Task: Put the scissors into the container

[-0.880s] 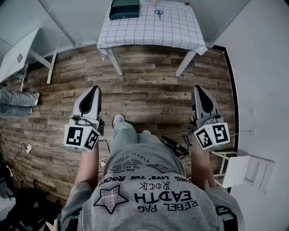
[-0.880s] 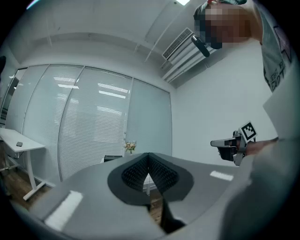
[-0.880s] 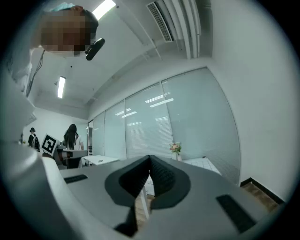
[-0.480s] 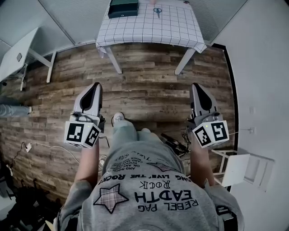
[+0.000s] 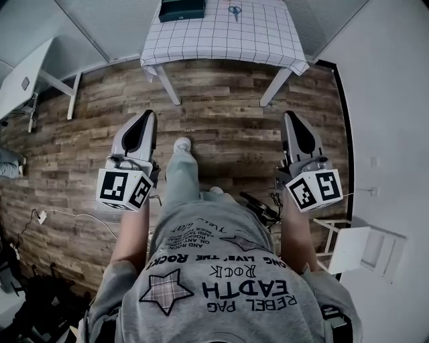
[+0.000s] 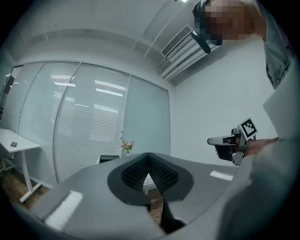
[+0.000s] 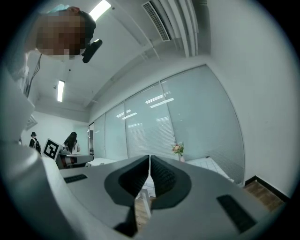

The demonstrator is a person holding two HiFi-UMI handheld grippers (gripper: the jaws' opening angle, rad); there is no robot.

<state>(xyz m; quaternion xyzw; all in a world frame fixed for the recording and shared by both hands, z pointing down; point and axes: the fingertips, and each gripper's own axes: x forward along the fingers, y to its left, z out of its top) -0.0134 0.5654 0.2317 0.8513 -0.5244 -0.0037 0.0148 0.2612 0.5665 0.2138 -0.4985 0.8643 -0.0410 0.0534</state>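
Far ahead, at the top of the head view, stands a table with a white grid cloth (image 5: 221, 40). A dark green container (image 5: 182, 9) sits at its back left, and blue-handled scissors (image 5: 235, 10) lie to the container's right. My left gripper (image 5: 146, 115) and right gripper (image 5: 289, 117) are held level over the wooden floor, well short of the table. Both are shut and hold nothing. In the left gripper view the ribbed pads meet at the tip (image 6: 148, 157); in the right gripper view they do too (image 7: 150, 159). Neither gripper view shows the scissors.
A white desk (image 5: 27, 74) stands at the left and a white stool (image 5: 358, 248) at the right by the wall. Cables (image 5: 67, 218) trail on the floor beside my legs. A vase of flowers (image 7: 177, 149) sits on the table; a person (image 7: 71, 140) stands far behind.
The table has slid toward the top edge of the head view, and one foot has stepped forward. Both grippers sit slightly higher in the frame, still shut. The legs at the left edge are mostly gone.
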